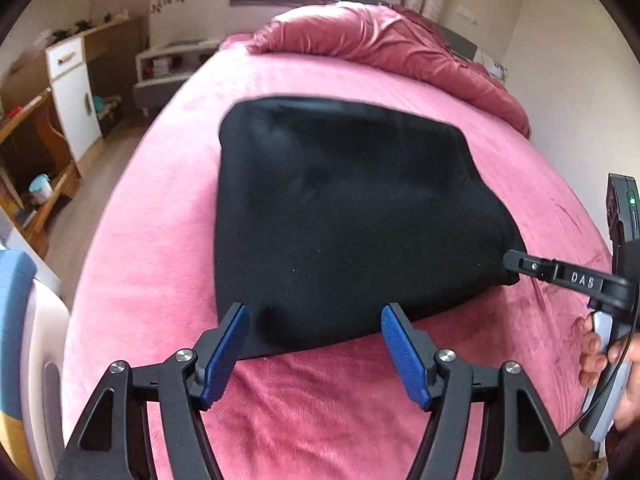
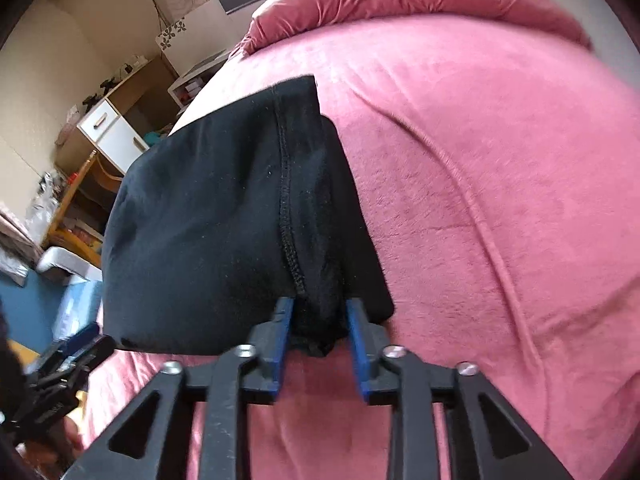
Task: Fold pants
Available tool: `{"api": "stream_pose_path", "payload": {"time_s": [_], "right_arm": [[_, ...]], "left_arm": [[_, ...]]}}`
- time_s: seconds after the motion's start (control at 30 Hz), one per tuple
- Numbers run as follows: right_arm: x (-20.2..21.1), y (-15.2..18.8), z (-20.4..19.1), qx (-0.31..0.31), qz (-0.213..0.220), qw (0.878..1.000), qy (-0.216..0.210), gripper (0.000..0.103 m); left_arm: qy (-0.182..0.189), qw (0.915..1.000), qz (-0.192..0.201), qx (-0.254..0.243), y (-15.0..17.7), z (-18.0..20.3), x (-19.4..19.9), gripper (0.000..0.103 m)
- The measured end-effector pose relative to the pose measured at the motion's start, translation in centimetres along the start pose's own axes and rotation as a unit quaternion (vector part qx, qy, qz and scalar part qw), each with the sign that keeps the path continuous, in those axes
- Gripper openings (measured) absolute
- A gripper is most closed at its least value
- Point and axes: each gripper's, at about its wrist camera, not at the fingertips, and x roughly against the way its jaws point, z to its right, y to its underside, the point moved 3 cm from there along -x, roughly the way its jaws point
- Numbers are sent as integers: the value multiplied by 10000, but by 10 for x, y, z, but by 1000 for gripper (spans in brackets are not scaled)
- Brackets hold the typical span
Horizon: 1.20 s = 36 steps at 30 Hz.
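Note:
Black pants [image 1: 340,200] lie folded into a thick rectangle on the pink bed sheet [image 1: 160,240]. My left gripper [image 1: 315,314] is open, its blue pads [image 1: 236,328] straddling the pants' near edge without pressing it. The right gripper [image 1: 510,262] reaches in from the right to the pants' right corner. In the right wrist view, a bunch of the pants [image 2: 200,220] by the stitched seam sits loosely between the right gripper's [image 2: 320,308] parted blue pads [image 2: 285,320]. The left gripper [image 2: 72,356] shows blurred at the lower left there.
A crumpled pink duvet [image 1: 380,40] lies at the head of the bed. A wooden desk and white cabinet [image 1: 72,80] stand along the left wall across the floor. A person's hand [image 1: 600,352] holds the right gripper's handle. Bare sheet [image 2: 480,160] stretches right of the pants.

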Motion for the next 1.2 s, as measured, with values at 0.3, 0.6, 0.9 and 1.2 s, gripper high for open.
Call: {"api": "stream_pose_path", "payload": {"time_s": [0.3, 0.6, 0.9, 1.2], "right_arm": [[37, 18, -30, 532, 448, 9962, 518, 61], [65, 41, -63, 769, 794, 9909, 762, 73], [80, 73, -90, 1043, 993, 9845, 998, 79], [87, 92, -94, 1080, 987, 9837, 1048, 80]], "left_arm": [[-192, 9981, 583, 17, 17, 5, 51, 70], [-456, 9948, 913, 73, 35, 1, 87, 70], [-600, 9943, 877, 72, 57, -2, 99, 70], [-631, 9940, 862, 215, 64, -5, 102, 71]]}}
